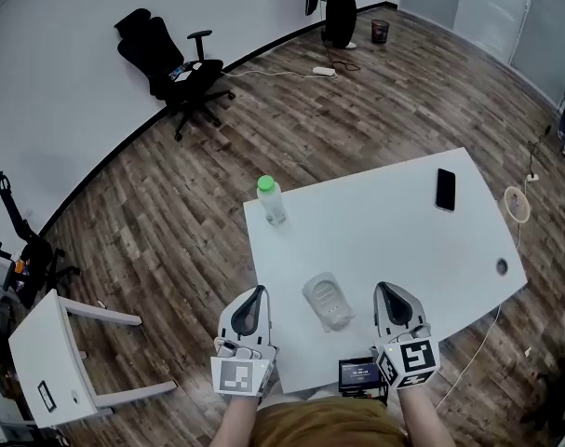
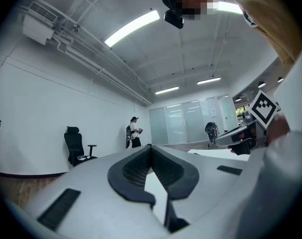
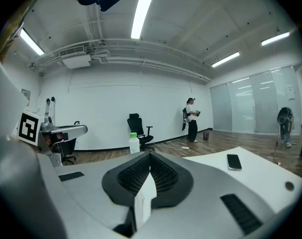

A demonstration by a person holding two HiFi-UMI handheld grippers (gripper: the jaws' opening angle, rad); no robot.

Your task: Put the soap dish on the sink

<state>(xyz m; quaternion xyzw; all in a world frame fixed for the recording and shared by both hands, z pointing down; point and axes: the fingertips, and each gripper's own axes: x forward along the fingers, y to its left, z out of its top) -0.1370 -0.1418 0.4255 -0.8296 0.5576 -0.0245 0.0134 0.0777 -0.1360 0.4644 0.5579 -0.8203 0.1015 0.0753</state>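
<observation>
Soap dish (image 1: 329, 301) between left gripper (image 1: 255, 294), right gripper (image 1: 388, 290)

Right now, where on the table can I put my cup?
The bare middle, between the bottle, phone and soap dish, is free. The near edge is crowded: the dish lies between left gripper and right gripper.

Wood-plank floor (image 1: 170, 222), white walls (image 1: 49, 54), black office chair (image 1: 170, 68), white table (image 1: 394, 222), ceiling strip lights (image 3: 142, 9), glass partition (image 3: 250, 106).

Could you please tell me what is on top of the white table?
A green-capped bottle, a black phone and the soap dish rest on it. The left gripper and right gripper hide parts of its near edge.
</observation>
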